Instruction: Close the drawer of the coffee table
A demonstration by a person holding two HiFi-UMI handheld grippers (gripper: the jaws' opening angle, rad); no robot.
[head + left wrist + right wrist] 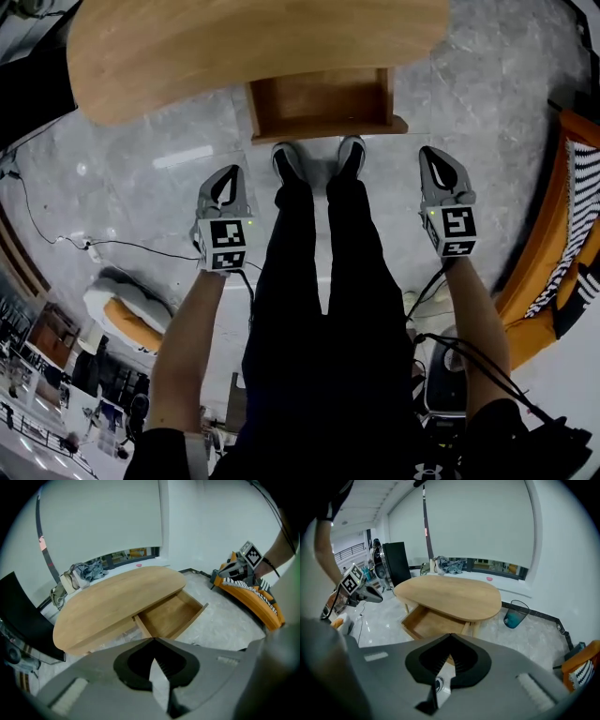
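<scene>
We hold the left gripper [226,178] and the right gripper [433,157] low on either side of our legs, each with its jaws pressed together on nothing. Just beyond our shoes [286,159], between the two grippers and touching neither, the drawer [323,105] stands pulled out. Its back part sits under the front edge of the oval coffee table [234,42], farther away.

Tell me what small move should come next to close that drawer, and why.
Probably bring the right tool forward against the drawer front. The drawer stands pulled out of the coffee table, while the right tool and the left tool hang shut, empty, short of it.
</scene>
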